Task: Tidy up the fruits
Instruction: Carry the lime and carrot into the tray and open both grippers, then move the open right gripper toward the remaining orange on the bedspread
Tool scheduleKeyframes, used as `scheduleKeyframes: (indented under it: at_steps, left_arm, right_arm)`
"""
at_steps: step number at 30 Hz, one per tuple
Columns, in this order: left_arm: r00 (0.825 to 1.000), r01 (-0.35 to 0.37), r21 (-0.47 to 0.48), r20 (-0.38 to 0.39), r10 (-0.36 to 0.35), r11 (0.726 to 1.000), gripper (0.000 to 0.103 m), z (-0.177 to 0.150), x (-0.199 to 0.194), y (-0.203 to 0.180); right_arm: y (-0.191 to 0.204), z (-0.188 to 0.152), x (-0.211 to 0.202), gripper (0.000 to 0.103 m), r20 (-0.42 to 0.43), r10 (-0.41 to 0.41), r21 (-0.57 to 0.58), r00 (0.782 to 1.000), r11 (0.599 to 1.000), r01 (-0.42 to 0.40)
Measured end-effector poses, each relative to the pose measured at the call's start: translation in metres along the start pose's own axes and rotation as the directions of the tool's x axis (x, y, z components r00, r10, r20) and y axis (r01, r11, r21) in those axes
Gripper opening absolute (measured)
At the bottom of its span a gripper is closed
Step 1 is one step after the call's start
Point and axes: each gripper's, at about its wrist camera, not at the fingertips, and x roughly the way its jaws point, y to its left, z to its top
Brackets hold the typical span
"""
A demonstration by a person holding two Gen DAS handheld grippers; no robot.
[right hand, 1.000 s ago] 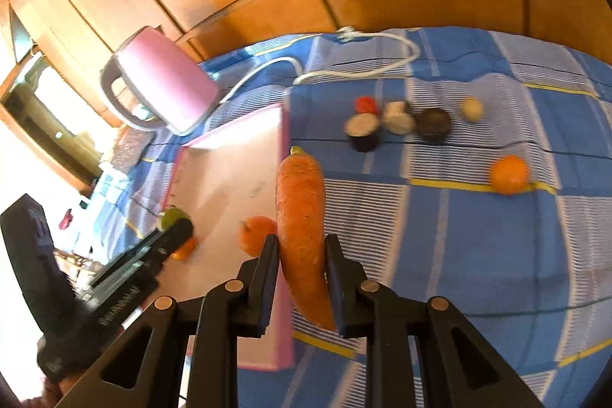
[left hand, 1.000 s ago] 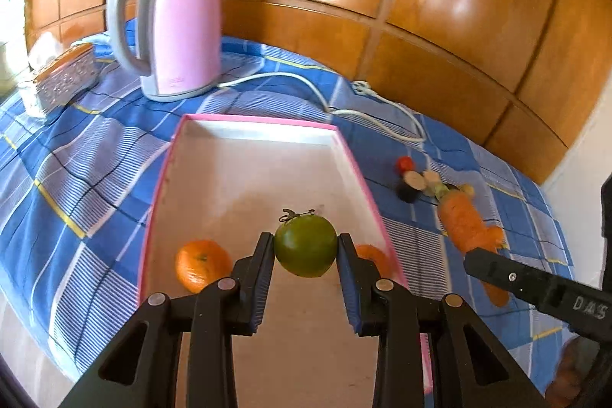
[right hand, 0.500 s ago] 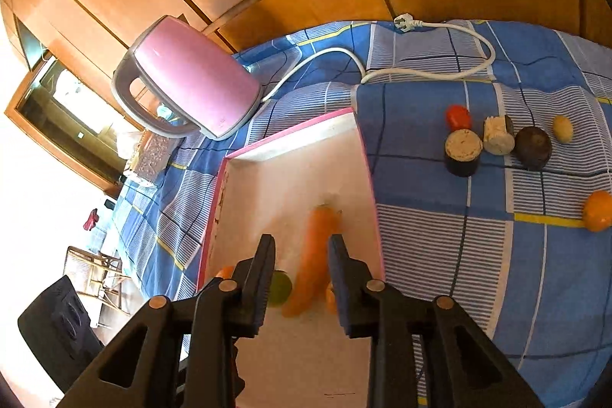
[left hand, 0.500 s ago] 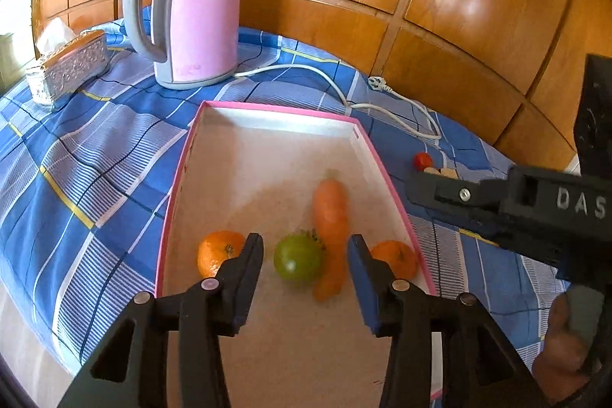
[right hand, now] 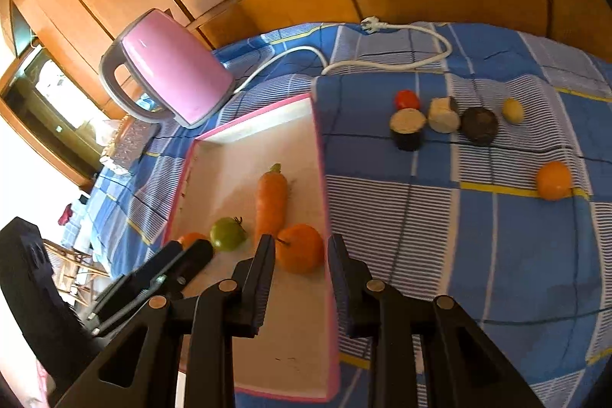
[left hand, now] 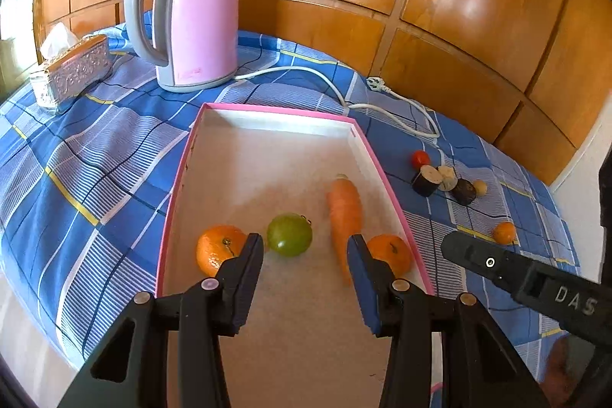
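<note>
A pink-rimmed white tray [left hand: 181, 178] holds a green tomato [left hand: 289, 235], a carrot [left hand: 344, 213] and two oranges [left hand: 218, 247] [left hand: 388, 251]. My left gripper [left hand: 305, 247] hovers open over the tray's near end, the tomato just beyond its tips and untouched. My right gripper [right hand: 301, 245] is open above the tray's right side. The right-hand orange [right hand: 300, 257] shows in the gap below it, and the pads are not pressing on it. The carrot [right hand: 271, 197] lies beside the tomato [right hand: 227, 234]. Another orange [right hand: 553, 180] sits loose on the cloth.
A pink kettle [left hand: 191, 14] with a white cord [left hand: 382, 106] stands behind the tray, and a tissue box [left hand: 72, 69] is at far left. A red tomato [right hand: 407, 99] and several small food pieces [right hand: 443, 115] lie on the blue checked cloth [right hand: 440, 236] to the right.
My left gripper let go of the green tomato, which now rests in the tray. My right gripper carried the carrot over the tray, released it there and drew back.
</note>
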Motion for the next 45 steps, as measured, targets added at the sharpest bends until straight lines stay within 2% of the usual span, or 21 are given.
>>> scheduleKeyframes:
  at_steps: [8,16,28,45]
  left_arm:
    - [1.000,0.005,0.033,0.000,-0.005,0.999,0.046,-0.003,-0.004,-0.010]
    - [1.000,0.016,0.068,-0.012,-0.015,0.998,0.046,-0.009,-0.005,-0.022]
    - [0.999,0.040,0.116,-0.032,-0.037,0.992,0.046,-0.017,-0.001,-0.042]
    - [0.996,0.083,0.170,-0.058,-0.074,0.982,0.046,-0.019,0.008,-0.068]
  right_arm:
    - [-0.003,-0.009,-0.012,0.029,0.043,-0.080,-0.041,0.996,0.996,0.081]
    - [-0.017,-0.014,-0.018,0.029,0.061,-0.119,-0.019,0.991,0.993,0.120]
    - [-0.050,-0.024,-0.026,0.029,0.062,-0.168,0.074,0.984,0.984,0.164]
    - [-0.113,-0.034,-0.044,0.029,0.059,-0.265,0.222,0.962,0.943,0.247]
